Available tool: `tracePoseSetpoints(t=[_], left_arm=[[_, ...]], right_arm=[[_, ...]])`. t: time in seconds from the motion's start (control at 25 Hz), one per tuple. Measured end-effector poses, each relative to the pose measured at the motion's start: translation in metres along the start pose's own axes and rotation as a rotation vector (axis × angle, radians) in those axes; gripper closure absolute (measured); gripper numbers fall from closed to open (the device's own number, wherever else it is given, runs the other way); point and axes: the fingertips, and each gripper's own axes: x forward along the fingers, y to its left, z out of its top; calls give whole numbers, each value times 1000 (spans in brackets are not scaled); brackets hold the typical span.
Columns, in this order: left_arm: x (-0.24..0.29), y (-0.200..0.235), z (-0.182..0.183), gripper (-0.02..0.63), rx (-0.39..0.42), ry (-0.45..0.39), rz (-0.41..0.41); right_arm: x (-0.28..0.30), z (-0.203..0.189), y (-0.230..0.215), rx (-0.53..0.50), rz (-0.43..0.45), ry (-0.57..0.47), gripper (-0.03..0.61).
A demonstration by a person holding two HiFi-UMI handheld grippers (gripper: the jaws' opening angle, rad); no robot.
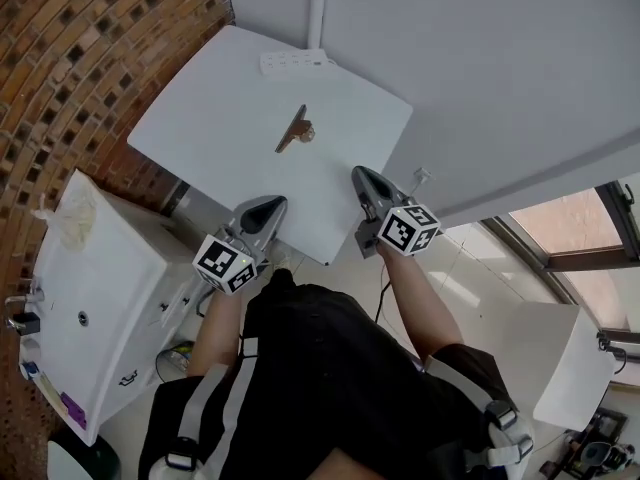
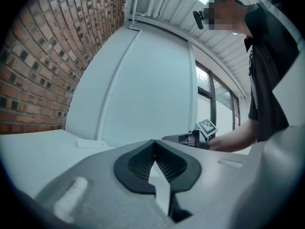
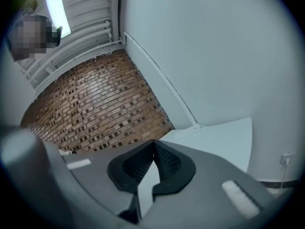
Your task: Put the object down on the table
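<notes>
A small brown object with a round pale end lies in the middle of the white table, seen in the head view only. Both grippers sit at the table's near edge, well apart from it. My left gripper is shut with nothing between its jaws, as the left gripper view shows. My right gripper is also shut and empty, its jaw tips meeting in the right gripper view. Neither gripper view shows the brown object.
A white power strip lies at the table's far edge by a wall pipe. A brick wall runs on the left, with a white sink unit below it. A window is at the right.
</notes>
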Motion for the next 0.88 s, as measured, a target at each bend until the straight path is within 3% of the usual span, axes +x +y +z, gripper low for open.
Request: tracePoseSetpoints(t=[0.24,0.4,0.6,0.88], left_arm=[[-17,-54,13,614,16,-33,6],[-30,-85,6,614,55,-33,-10],[-50,-108,3,614,49,-42,3],[-75,-130,26,614,41,-71,41]], right_arm=[[-65,5,45,-135,86,-16,580],[-105,-3,59,-228,90,-33,580],[-139,-8,65,-234,64,-63,580],[-173,10,87,-255,42,-144,580]])
